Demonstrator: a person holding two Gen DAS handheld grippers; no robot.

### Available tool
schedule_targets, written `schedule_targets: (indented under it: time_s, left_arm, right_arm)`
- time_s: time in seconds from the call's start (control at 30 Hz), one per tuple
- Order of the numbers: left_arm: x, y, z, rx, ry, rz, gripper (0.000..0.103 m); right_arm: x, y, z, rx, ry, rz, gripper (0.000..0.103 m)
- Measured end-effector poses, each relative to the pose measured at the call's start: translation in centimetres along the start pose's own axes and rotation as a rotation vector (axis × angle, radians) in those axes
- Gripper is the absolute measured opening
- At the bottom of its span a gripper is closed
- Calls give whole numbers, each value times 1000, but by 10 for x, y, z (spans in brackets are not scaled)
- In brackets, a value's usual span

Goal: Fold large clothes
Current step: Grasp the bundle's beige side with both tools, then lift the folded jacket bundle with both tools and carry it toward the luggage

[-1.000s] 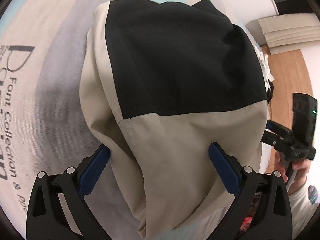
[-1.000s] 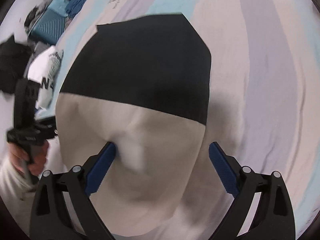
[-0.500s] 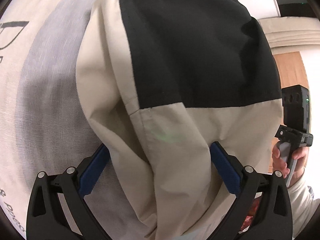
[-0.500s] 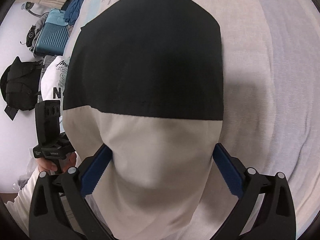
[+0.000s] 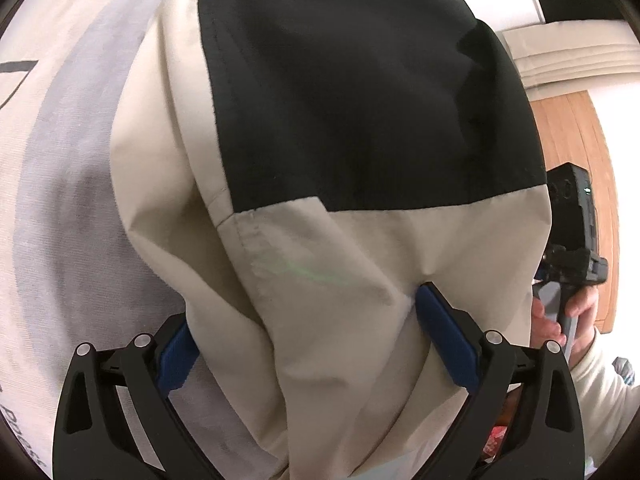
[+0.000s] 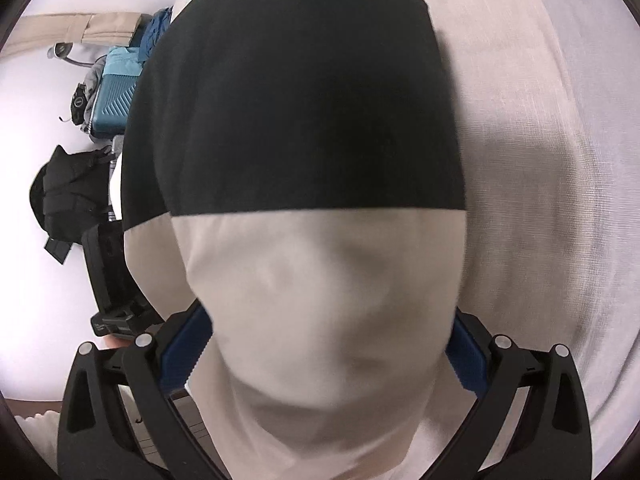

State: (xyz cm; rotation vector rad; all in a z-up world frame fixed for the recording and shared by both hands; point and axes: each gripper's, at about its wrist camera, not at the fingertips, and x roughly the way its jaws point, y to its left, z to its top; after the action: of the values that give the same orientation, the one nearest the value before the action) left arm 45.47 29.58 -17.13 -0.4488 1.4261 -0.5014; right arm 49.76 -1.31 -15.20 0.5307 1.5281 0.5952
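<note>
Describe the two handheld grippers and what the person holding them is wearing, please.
Both are alike: the left gripper and right gripper have matte black angular frames with silver rivets at the joints, and blue ridged pads on the fingers. The right gripper, seen from the left camera, carries a black box with a small green light over a grey handle. The sleeve is cream-coloured.

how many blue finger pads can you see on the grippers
4. Left gripper: one pad left of the beige-and-black garment, one right. Right gripper: the same; all partly hidden.
</note>
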Motion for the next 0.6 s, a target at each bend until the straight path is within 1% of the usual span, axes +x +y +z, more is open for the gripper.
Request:
schedule_targets:
  time_s: [0.03, 0.07, 0.1, 0.13, 0.17, 0.23, 0.3, 0.33, 0.37, 0.4, 0.47, 0.5, 0.53, 0.57, 0.6]
  left_arm:
    - [4, 0, -2, -1, 1, 3, 92]
    - [8, 0, -3, 0, 5, 12, 91]
    - [9, -1, -4, 6, 4, 16, 87]
    - [9, -3, -4, 12, 2, 19, 83]
    - [10, -5, -5, 18, 3, 28, 81]
    - [11, -10, -6, 26, -7, 46, 74]
    - [12, -15, -7, 24, -13, 65, 71]
    - [13, -18, -9, 28, -16, 75, 70]
    - [15, -18, -10, 22, -13, 78, 71]
    - [17, -17, -10, 13, -8, 81, 73]
    - [23, -20, -11, -10, -5, 99, 76]
    - [24, -23, -9, -8, -9, 114, 75]
    - [25, -28, -11, 1, -19, 142, 71]
    - [25, -33, -13, 2, -27, 157, 69]
    - [25, -37, -16, 3, -32, 169, 62]
  right_arm:
    - [-1, 6, 0, -16, -9, -12, 89]
    - [-3, 9, 0, -22, -15, -12, 81]
    - [-4, 9, 0, -23, -17, -10, 74]
    - [-5, 10, 0, -23, -18, -12, 71]
    - [-6, 7, 0, -21, -17, -14, 67]
    - [-8, 3, -2, -15, -17, -19, 67]
    - [-7, 3, 0, -8, -14, -24, 68]
    - [-7, 0, 0, 3, -6, -25, 69]
    - [-4, -1, 2, 8, 1, -33, 73]
    - [-1, 0, 4, 6, 3, -44, 79]
    - [11, 5, 6, -9, 8, -76, 85]
    - [14, 10, 5, -19, -6, -111, 84]
    - [14, 14, 5, -21, -15, -129, 83]
    - [13, 17, 4, -20, -24, -139, 76]
    - [10, 20, 3, -22, -31, -145, 69]
